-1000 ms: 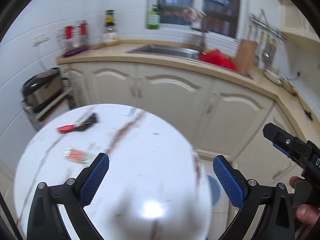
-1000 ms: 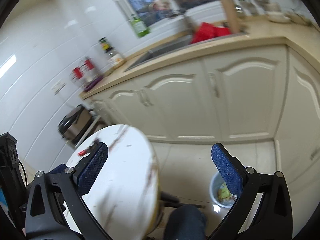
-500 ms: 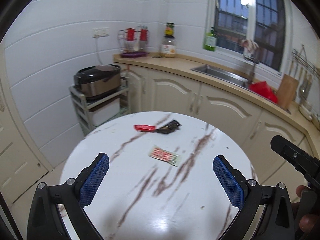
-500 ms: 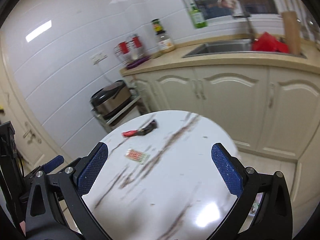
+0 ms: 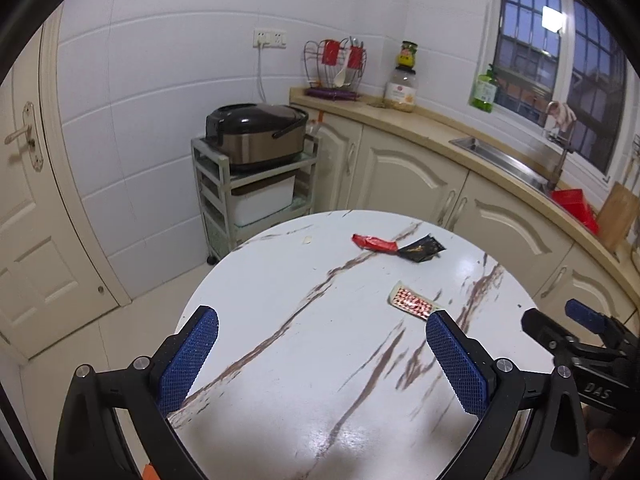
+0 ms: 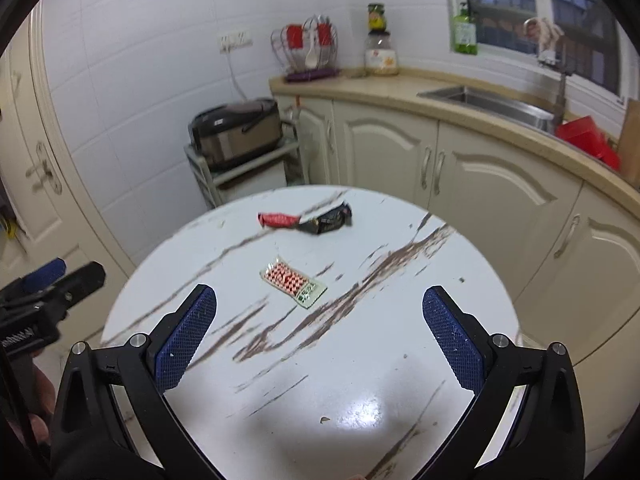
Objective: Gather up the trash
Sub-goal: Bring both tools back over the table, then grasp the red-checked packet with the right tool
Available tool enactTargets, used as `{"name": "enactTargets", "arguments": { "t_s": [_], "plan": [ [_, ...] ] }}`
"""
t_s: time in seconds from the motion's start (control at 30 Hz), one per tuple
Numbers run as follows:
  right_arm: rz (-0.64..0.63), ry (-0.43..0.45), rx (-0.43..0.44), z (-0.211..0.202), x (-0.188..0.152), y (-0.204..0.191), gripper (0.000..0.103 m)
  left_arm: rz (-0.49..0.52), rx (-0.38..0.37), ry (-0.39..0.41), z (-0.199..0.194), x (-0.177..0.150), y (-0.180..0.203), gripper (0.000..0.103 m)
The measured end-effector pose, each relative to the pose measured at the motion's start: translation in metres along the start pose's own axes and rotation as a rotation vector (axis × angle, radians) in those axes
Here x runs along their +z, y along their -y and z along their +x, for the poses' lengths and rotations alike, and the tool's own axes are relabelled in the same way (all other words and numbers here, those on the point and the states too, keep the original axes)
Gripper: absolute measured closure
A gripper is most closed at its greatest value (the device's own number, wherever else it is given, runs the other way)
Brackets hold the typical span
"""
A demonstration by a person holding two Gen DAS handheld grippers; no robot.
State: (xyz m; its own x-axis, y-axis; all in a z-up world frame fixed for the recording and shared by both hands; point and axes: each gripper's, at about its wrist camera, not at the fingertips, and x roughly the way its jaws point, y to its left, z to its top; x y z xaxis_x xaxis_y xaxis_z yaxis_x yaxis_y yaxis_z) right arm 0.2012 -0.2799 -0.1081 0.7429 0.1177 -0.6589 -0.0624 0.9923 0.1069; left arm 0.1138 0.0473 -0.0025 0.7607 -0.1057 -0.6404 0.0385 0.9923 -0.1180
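Both jaws are held wide open; the flat, light patterned wrapper is probably best pinched at an edge.

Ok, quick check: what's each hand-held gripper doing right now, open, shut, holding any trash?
Left hand-held gripper: open, holding nothing, above the round table.
Right hand-held gripper: open, holding nothing; the checkered wrapper lies ahead on the table.
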Motion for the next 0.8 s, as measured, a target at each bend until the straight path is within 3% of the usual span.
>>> {"name": "enactTargets", "arguments": {
  "t_s": [0.2, 0.33, 0.47, 0.67, 0.8],
  "plan": [
    [-0.089, -0.115, -0.009, 0.064, 0.002, -0.005, 0.001, -0.039, -0.002, -0.014, 0.039, 0.020, -0.012, 0.001],
    [-0.137, -0.191, -0.001, 0.107, -0.001, -0.008, 0.014, -0.061, 0.004, -0.049, 0.076, 0.034, -0.028, 0.001],
    [-0.199, -0.252, 0.012, 0.146, -0.006, -0.013, 0.017, -0.065, 0.006, -0.084, 0.108, 0.045, -0.032, 0.001],
    [-0.278, -0.300, 0.050, 0.181, -0.011, -0.028, 0.024, -0.064, -0.003, -0.128, 0.151, 0.060, -0.036, 0.001],
    [-0.284, -0.285, 0.098, 0.190, -0.006, -0.029, 0.030, -0.067, -0.006, -0.146, 0.174, 0.063, -0.035, 0.001]
  ]
}}
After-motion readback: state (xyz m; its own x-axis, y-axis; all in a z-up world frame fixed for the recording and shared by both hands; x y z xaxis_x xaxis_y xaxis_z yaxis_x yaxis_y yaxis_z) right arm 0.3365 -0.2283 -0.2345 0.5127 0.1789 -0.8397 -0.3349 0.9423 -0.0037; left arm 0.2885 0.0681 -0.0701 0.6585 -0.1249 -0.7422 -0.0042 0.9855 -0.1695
